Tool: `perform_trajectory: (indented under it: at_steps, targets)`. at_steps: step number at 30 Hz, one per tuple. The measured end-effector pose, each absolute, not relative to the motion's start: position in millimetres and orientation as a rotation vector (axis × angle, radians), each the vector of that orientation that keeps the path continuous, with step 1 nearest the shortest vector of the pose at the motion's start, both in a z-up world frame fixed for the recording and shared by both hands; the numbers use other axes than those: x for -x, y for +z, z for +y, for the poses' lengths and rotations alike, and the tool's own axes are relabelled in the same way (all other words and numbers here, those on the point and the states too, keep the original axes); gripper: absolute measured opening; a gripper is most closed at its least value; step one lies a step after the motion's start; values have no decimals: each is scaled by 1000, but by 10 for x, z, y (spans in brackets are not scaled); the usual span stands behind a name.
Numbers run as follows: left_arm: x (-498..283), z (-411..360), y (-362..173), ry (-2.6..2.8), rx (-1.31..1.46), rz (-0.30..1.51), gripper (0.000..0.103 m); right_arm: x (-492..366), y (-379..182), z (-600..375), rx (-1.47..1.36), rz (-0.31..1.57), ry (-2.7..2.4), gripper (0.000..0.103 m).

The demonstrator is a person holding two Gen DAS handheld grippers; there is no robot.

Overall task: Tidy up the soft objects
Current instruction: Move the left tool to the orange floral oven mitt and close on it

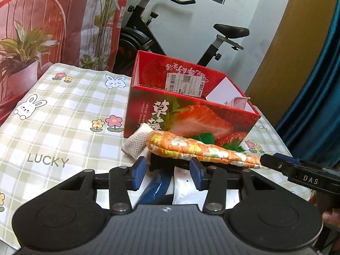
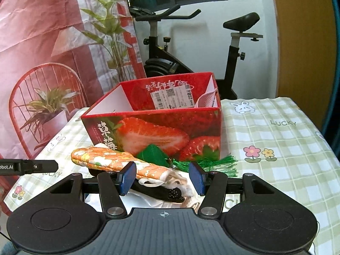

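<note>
A red strawberry-print box [image 1: 191,116] stands open on the table, also in the right wrist view [image 2: 153,131]; a pink cloth [image 1: 239,103] pokes out at its right corner. In front lies an orange floral pouch [image 1: 201,148] [image 2: 119,162] on a black item [image 2: 161,192], beside a white woven pad [image 1: 136,143] and a green tasselled piece [image 2: 155,155]. My left gripper [image 1: 167,175] is open, just before the pouch. My right gripper [image 2: 162,177] is open, its fingers either side of the pouch's narrow end; it shows in the left wrist view [image 1: 276,165].
The table carries a green checked cloth with rabbits and flowers [image 1: 63,127]. A blue and white plastic packet [image 1: 170,191] lies under my left gripper. An exercise bike [image 2: 191,48] stands behind the table, and a red printed backdrop [image 2: 53,53] hangs at left.
</note>
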State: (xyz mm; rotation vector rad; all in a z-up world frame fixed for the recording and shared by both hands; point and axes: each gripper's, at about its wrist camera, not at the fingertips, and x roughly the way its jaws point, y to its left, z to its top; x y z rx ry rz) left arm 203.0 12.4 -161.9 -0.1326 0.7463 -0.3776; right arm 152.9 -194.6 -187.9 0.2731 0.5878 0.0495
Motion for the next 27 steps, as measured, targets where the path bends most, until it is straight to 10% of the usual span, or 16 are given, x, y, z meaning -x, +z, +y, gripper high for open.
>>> perform_trajectory:
  at_steps: [23, 27]
  targets:
    - [-2779, -2, -2072, -336, 258, 929, 49, -1961, -2375, -1786, -324, 754, 97, 51]
    - [-2724, -26, -2063, -332, 212, 913, 32, -1934, -2367, -1780, -320, 756, 101, 51]
